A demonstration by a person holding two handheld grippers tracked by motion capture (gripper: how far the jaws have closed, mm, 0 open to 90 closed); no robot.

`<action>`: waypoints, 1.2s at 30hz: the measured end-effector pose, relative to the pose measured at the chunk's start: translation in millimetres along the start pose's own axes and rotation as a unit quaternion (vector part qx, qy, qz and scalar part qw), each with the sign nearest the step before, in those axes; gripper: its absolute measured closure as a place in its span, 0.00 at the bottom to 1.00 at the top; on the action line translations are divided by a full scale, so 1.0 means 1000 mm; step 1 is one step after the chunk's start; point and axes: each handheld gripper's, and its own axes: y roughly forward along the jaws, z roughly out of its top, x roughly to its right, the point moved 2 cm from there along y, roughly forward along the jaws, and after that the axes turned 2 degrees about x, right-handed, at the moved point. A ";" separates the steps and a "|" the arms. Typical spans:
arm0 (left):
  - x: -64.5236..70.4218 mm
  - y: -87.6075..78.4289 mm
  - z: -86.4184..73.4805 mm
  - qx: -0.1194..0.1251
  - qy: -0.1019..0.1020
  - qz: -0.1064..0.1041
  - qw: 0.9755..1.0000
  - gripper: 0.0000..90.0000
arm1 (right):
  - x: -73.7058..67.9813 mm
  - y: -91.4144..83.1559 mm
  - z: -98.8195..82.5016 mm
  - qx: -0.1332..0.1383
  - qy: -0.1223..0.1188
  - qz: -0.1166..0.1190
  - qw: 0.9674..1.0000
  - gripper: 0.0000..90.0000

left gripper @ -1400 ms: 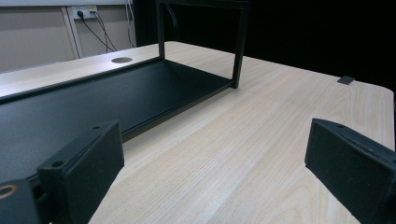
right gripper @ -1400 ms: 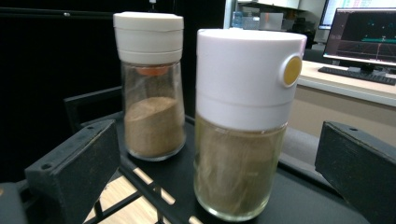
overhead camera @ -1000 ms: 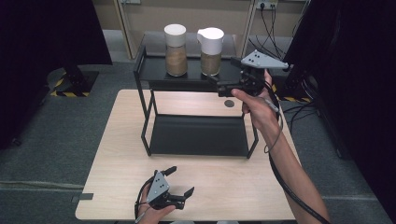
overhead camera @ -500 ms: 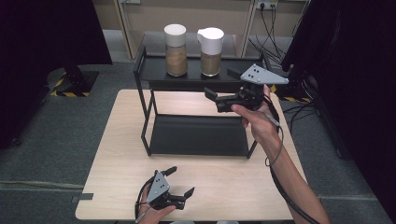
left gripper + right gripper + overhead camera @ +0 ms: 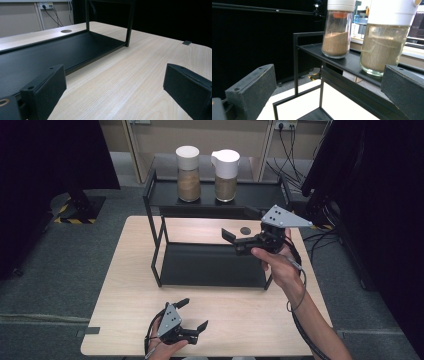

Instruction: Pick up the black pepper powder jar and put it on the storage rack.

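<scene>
The right gripper (image 5: 239, 238), jaws wide apart and empty, hangs above the rack (image 5: 157, 251), aiming at 11 o'clock toward two jars (image 5: 189, 174); the left gripper (image 5: 192, 314) rests wide open, empty, at 6 o'clock.

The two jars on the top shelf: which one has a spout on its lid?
The right-hand jar, nearer the right gripper; the left jar has a plain round lid.

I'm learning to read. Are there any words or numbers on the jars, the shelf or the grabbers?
No readable words or numbers anywhere.
Left jar, brown powder, white lid: no label.
Right jar, white spouted lid: no label.
Black shelf: plain.
Right gripper, grey plate: holes, no writing.
Left gripper: no writing.
Floor stripes, yellow and black: a warning sign, no letters.
</scene>
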 end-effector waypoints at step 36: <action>0.000 -0.001 0.000 0.002 0.001 0.006 1.000 0.05 | -0.024 -0.027 -0.077 -0.006 0.030 0.034 0.999 0.01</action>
